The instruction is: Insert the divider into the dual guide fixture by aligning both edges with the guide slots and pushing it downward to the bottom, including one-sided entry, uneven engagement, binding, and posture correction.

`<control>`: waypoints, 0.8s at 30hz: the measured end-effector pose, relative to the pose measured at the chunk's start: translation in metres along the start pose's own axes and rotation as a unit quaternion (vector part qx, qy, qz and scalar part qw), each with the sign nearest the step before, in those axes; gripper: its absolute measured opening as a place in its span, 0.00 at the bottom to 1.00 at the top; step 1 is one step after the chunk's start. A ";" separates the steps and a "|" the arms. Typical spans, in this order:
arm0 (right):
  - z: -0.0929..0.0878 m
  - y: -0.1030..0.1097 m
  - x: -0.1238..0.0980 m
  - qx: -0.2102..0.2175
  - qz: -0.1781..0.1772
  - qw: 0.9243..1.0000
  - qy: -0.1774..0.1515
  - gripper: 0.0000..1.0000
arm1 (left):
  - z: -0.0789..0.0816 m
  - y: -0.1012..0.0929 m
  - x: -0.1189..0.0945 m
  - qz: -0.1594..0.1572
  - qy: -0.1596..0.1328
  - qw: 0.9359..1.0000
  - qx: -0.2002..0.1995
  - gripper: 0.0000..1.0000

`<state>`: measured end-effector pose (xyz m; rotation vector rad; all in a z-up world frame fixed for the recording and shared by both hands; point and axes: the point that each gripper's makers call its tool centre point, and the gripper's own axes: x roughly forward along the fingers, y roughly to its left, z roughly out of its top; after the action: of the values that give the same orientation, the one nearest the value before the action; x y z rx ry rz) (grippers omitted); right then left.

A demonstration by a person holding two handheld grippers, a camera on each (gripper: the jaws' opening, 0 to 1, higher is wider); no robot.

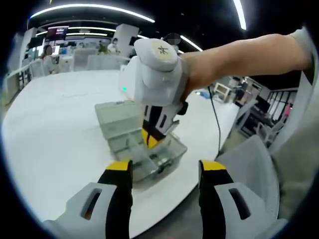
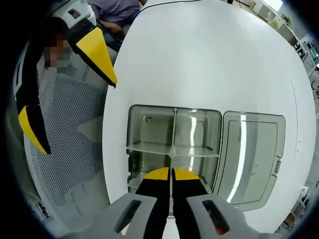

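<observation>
White table [image 2: 209, 59], right tongs [image 2: 172, 175] pinching divider [image 2: 172, 144]

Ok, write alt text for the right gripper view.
The right gripper, seen from above, is shut on a thin clear divider held over an open clear plastic box on a white table. The box's lid lies open beside it, and the left gripper hangs open off the table's edge.

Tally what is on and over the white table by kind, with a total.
Clear compartment box with its hinged lid open flat: 1
Clear divider panels: 2, one crosswise in the box, one thin panel pinched in the right claw
Claws: 2, the right one and the left claw, open and held off the table's edge
Total: 5
</observation>
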<state>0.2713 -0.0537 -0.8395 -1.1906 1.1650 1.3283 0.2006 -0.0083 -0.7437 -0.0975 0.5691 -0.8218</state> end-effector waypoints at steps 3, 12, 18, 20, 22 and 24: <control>0.000 0.001 0.000 0.001 0.001 1.000 -0.001 0.00 | 0.000 0.000 0.000 0.000 -0.001 1.000 0.000 0.50; 0.000 0.004 -0.002 0.009 -0.002 1.000 -0.009 0.00 | 0.000 0.001 0.000 0.001 -0.001 1.000 0.000 0.50; 0.000 0.004 -0.001 0.005 -0.007 1.000 -0.010 0.00 | -0.002 0.003 0.001 0.000 0.001 1.000 0.002 0.50; 0.000 0.004 -0.001 0.008 -0.008 1.000 -0.012 0.00 | -0.002 0.003 0.000 0.000 0.001 1.000 0.002 0.50; 0.000 0.004 -0.001 0.005 -0.011 1.000 -0.014 0.00 | -0.002 0.002 0.000 0.001 0.001 1.000 0.003 0.50; 0.000 0.004 -0.002 0.008 -0.012 1.000 -0.017 0.00 | -0.001 0.002 -0.001 0.001 0.001 1.000 0.004 0.50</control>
<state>0.2674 -0.0538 -0.8373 -1.1624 1.1308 1.3143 0.2004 -0.0058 -0.7449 -0.0881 0.5676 -0.8230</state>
